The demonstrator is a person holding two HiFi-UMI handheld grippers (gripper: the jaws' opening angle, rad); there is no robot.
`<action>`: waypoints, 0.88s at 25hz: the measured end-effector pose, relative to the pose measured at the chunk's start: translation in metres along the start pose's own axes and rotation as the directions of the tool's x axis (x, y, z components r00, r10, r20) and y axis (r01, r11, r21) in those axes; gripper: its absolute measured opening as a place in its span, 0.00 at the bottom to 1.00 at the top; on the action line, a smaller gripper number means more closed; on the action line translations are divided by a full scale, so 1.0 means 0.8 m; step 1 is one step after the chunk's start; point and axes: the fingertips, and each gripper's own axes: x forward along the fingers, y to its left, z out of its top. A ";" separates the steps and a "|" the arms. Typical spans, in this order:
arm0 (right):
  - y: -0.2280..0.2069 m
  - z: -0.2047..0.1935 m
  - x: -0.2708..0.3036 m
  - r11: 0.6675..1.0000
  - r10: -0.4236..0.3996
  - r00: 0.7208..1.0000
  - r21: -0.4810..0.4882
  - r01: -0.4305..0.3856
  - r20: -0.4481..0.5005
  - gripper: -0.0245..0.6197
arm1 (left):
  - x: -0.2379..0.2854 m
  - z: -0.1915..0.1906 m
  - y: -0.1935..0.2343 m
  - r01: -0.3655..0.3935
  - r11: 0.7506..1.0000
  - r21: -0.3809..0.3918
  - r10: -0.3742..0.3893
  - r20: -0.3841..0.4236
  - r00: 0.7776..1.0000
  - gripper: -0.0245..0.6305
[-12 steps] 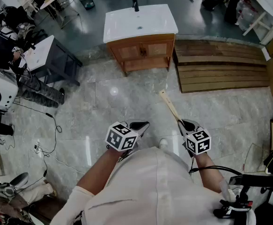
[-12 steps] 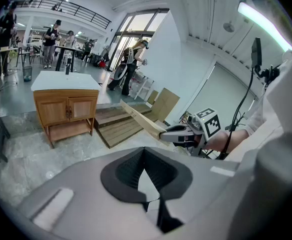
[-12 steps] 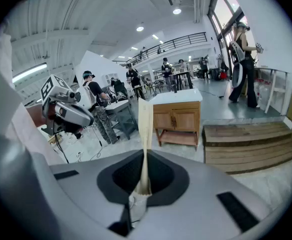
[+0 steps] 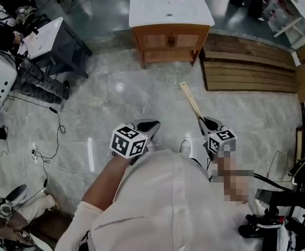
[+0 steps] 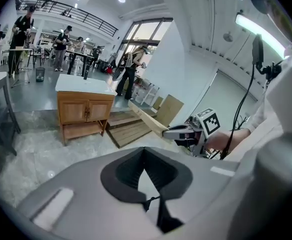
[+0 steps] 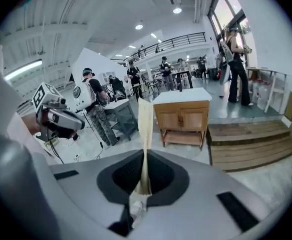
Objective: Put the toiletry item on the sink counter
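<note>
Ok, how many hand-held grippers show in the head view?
2. The left hand-held gripper is low centre-left, jaws together and empty; the right hand-held gripper, right of it, is shut on a long pale toiletry item. None looks hidden.

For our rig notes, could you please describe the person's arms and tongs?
The left tongs and right tongs have grey shells with black-lined mouths. Each carries a white cube printed with black square markers. A black cable trails from the right one. The person wears a white shirt.
</note>
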 end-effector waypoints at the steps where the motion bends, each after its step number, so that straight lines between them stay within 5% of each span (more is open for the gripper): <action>1: 0.006 0.001 0.007 1.000 -0.007 1.000 0.022 0.007 0.003 0.05 | -0.010 -0.004 0.008 0.003 1.000 0.001 -0.003 0.000 1.000 0.05; 6: 0.035 0.008 0.031 0.986 -0.041 0.998 0.162 0.033 0.047 0.05 | -0.047 -0.036 0.048 0.025 1.000 -0.016 -0.026 -0.031 0.999 0.05; 10: 0.027 0.015 0.047 0.982 -0.070 0.997 0.177 0.063 0.034 0.05 | -0.042 -0.030 0.073 0.036 0.999 -0.025 -0.036 -0.032 0.999 0.05; 16: -0.040 0.052 0.079 0.978 -0.103 0.994 0.186 0.095 0.033 0.05 | 0.011 0.028 0.102 0.062 0.998 -0.022 -0.063 -0.028 0.998 0.05; 22: -0.148 0.143 0.135 0.982 -0.100 0.993 0.165 0.089 0.060 0.05 | 0.076 0.126 0.151 0.028 0.999 -0.031 -0.029 -0.043 0.999 0.05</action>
